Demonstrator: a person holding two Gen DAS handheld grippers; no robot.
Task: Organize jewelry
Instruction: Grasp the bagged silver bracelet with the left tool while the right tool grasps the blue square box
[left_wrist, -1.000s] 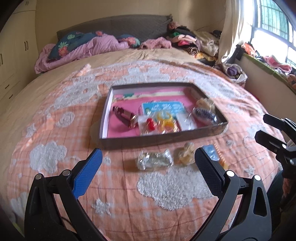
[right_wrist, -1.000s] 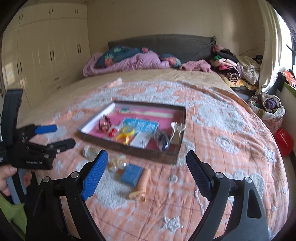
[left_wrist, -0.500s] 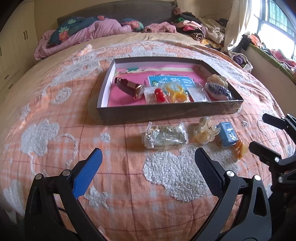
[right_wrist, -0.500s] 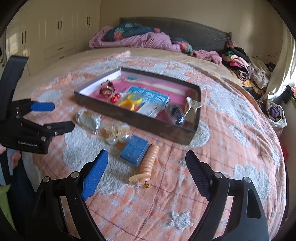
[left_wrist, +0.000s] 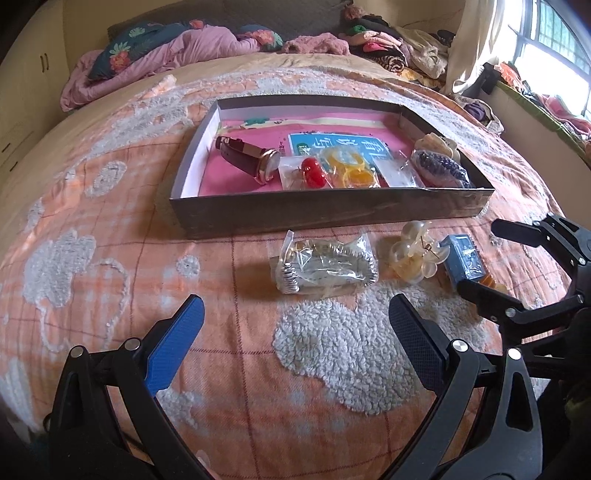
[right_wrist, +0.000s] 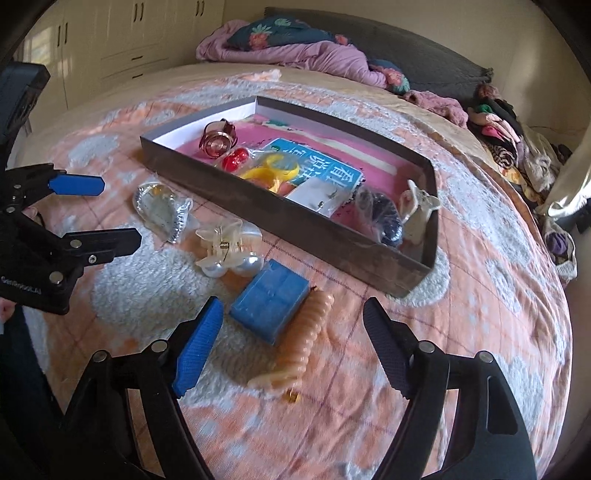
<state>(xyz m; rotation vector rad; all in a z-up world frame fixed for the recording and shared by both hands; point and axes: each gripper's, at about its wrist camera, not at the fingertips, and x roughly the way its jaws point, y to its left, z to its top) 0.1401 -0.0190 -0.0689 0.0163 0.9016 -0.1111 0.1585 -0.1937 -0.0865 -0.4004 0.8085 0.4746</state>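
Four loose pieces are lying on the bed (left_wrist: 92, 280) just in front of the near wall of the box (left_wrist: 332, 214), which is serving as the landmark here. Directly before that wall is the bagged bracelet (left_wrist: 327, 266); beside it, toward the box's right corner, is the clear pearl hair claw (right_wrist: 229, 249); nearer the camera than the claw is the blue case (right_wrist: 271, 304), with the peach spiral clip (right_wrist: 299, 347) touching its edge.

All four are looking light. The case is probably stiff and flat-sided, so taking it across its two long edges should be safest. The spiral clip is looking like ridged plastic, slightly springy, best pinched across its middle. The bracelet's plastic bag is likely slippery and crinkly, and the claw is likely brittle at its hinge.

The right gripper (right_wrist: 291, 345) is hanging low over the case and spiral clip, its fingers closing from a wide spread with both pieces lying between them but nothing pressed yet. The left gripper (left_wrist: 295, 339) is hovering short of the bracelet bag, fingers spread wide and empty.

Compared with a second ago, both cameras are sitting lower and closer: the box and loose pieces are filling more of each view, and the right gripper has rolled so the box now runs diagonally.
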